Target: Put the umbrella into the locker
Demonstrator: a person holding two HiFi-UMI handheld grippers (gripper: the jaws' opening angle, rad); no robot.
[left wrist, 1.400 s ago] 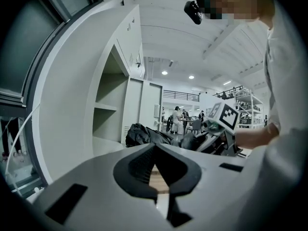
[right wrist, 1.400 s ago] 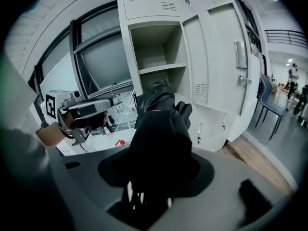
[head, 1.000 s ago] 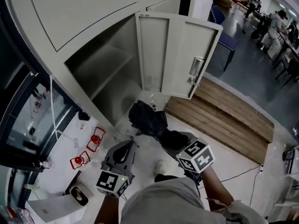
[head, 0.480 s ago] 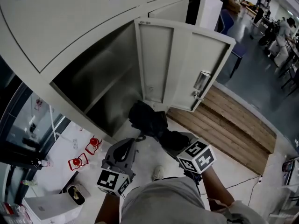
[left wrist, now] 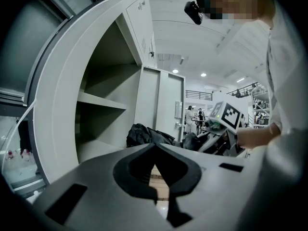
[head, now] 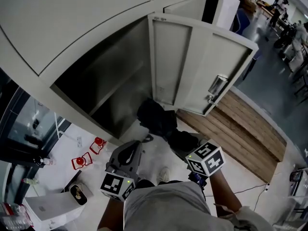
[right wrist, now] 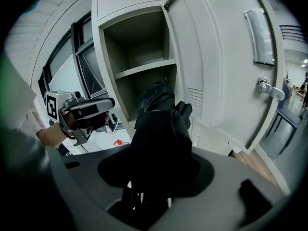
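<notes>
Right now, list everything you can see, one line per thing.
locker: one, pale grey, straight ahead, compartment open
locker door: one, pale grey, open to the right
door handle: one, metal, on the door
umbrella: one, black, folded, in front of the open compartment
wooden platform: one, brown, right of the locker
small red items: two, red, floor at left
box: one, white, lower left
people: a few, far upper right
shoe: one, pale, between the grippers
left gripper: one, grey, shut, holds nothing
right gripper: one, grey, shut on the umbrella
</notes>
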